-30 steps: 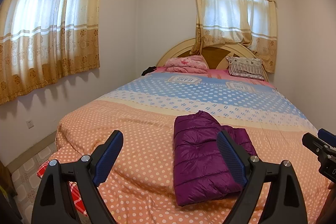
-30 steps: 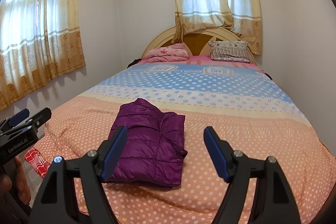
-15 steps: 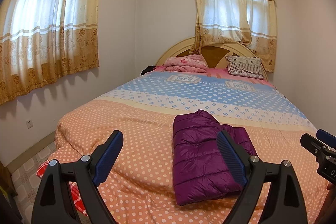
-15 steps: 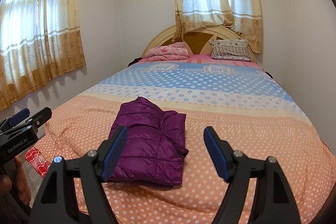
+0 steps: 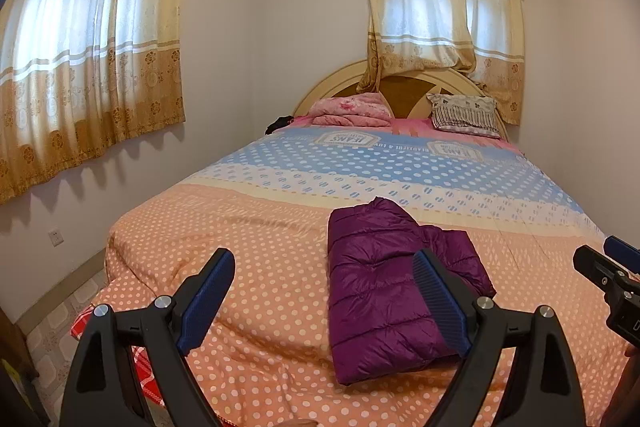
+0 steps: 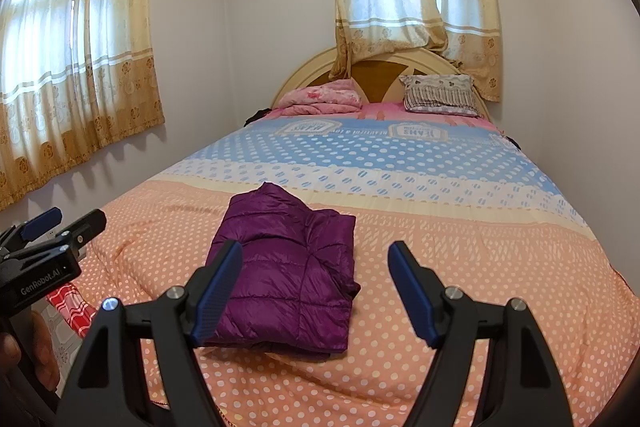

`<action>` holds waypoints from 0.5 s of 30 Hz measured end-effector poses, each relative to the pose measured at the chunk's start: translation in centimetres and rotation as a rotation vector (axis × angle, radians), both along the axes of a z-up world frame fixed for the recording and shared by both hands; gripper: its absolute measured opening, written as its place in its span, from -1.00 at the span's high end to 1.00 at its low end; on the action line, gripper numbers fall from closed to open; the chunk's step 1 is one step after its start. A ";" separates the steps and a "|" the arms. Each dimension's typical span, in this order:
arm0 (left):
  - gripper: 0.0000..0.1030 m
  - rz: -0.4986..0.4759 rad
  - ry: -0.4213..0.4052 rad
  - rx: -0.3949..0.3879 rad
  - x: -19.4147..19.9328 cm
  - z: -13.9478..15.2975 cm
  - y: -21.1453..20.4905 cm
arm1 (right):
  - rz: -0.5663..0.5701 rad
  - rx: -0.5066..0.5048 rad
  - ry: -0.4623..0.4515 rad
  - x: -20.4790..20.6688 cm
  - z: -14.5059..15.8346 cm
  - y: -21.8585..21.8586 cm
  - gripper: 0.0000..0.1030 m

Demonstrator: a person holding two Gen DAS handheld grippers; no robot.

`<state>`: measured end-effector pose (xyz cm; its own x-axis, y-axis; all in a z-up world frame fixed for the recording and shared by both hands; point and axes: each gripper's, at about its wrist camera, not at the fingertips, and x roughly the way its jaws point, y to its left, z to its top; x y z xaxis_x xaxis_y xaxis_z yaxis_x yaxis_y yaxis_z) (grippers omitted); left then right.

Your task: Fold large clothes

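Observation:
A purple puffer jacket (image 5: pixel 384 287) lies folded into a compact rectangle on the orange dotted part of the bed, near the foot edge; it also shows in the right wrist view (image 6: pixel 288 267). My left gripper (image 5: pixel 324 291) is open and empty, held above the bed's foot with the jacket behind its right finger. My right gripper (image 6: pixel 316 287) is open and empty, with the jacket behind its left finger. Neither gripper touches the jacket.
The bed's quilt (image 5: pixel 400 163) runs from orange to blue, with a pink blanket (image 5: pixel 352 109) and a striped pillow (image 5: pixel 464 111) at the headboard. A wall with curtains (image 5: pixel 88 67) stands left. A red checked cloth (image 6: pixel 70 305) hangs at the bed's left foot corner.
Both grippers have stayed open and nearly still. The jacket has not moved.

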<state>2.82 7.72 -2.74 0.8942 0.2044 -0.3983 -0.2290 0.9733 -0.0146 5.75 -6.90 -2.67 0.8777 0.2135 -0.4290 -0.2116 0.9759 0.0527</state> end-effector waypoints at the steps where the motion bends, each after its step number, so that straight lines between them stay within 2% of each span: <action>1: -0.76 0.003 -0.001 0.003 0.0 0.0 0.0 | -0.001 -0.001 -0.001 0.0 0.0 0.0 -0.51; 15: -0.76 -0.011 0.009 0.019 0.2 -0.2 -0.3 | -0.006 0.005 0.004 0.1 -0.2 -0.1 -0.51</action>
